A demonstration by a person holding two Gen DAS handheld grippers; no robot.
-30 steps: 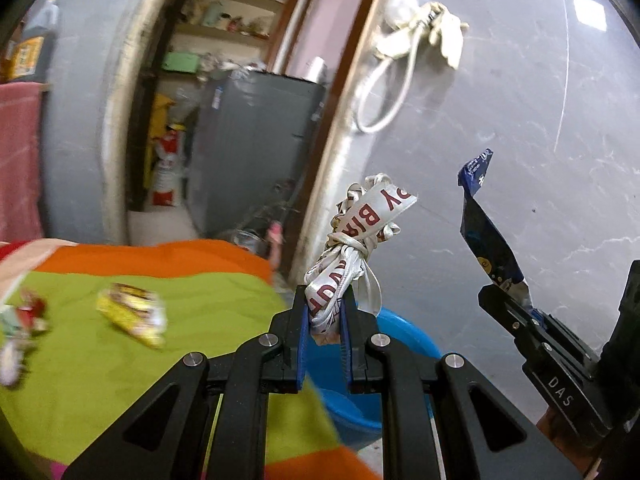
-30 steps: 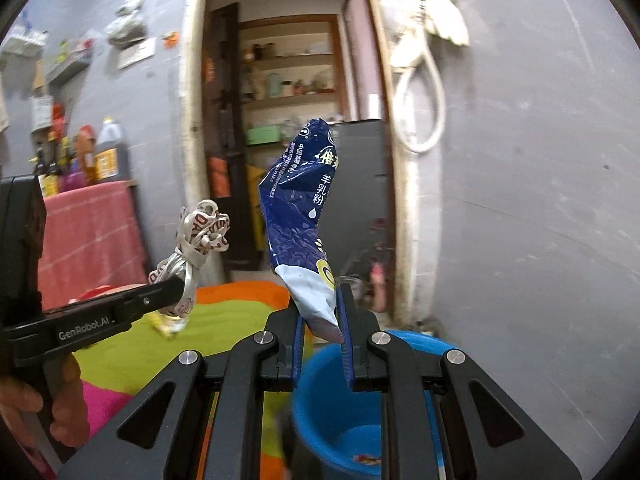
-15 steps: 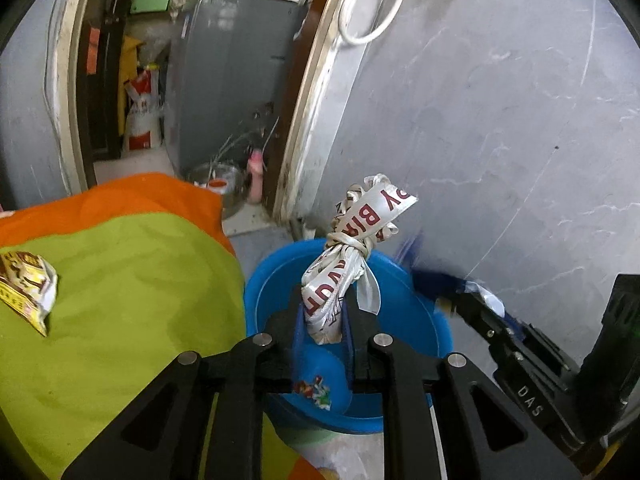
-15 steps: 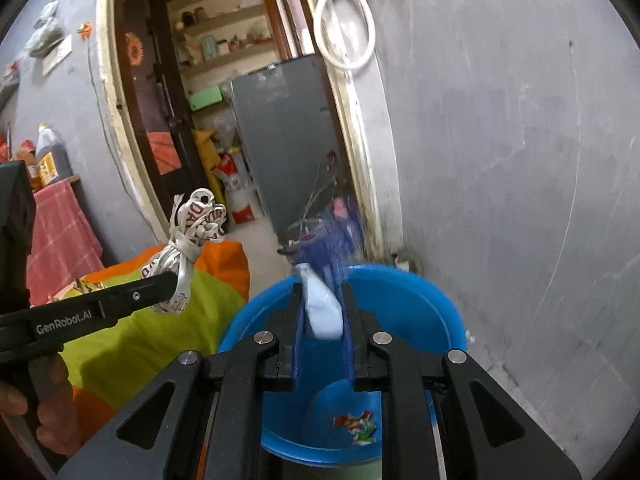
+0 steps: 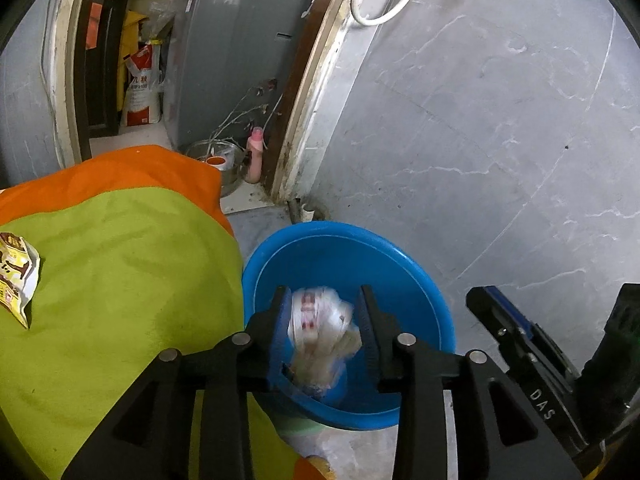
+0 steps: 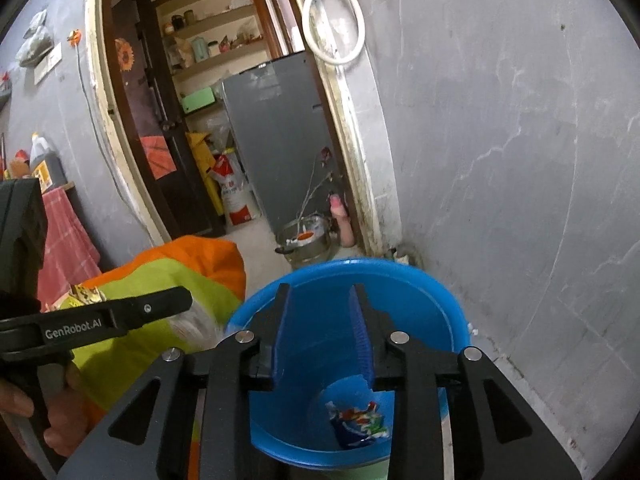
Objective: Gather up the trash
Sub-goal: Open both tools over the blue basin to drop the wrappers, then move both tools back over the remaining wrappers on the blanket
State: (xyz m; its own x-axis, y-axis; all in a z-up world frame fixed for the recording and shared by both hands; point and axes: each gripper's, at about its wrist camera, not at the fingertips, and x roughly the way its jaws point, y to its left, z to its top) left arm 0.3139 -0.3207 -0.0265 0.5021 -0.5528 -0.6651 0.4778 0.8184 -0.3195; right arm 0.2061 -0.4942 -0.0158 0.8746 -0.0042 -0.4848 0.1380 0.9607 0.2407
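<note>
A blue plastic basin [image 5: 420, 272] stands on the floor against the grey wall, beside the green and orange cloth [image 5: 120, 280]. Over it my left gripper [image 5: 323, 292] hangs with its jaws opening. A white ribbon bundle with red lettering [image 5: 320, 320], blurred, drops between them, clear of the pads. My right gripper [image 6: 320, 289] hangs over the same basin [image 6: 440, 300], jaws opening with nothing between them. On the basin's bottom lies blue, colour-printed packaging [image 6: 356, 420]. The right gripper [image 5: 500, 312] shows at the left wrist view's right edge.
A yellow wrapper [image 5: 16, 272] lies on the green cloth at the left. Behind the basin, in a doorway, are a metal pot [image 6: 304, 240], a pink bottle [image 5: 254, 156] and a grey cabinet [image 5: 236, 60]. A person's hand [image 6: 16, 404] holds the left gripper's handle.
Both grippers came down over the blue basin and their jaws parted. The blue pouch has left the right jaws. The ribbon bundle has slipped down from the left jaws.
</note>
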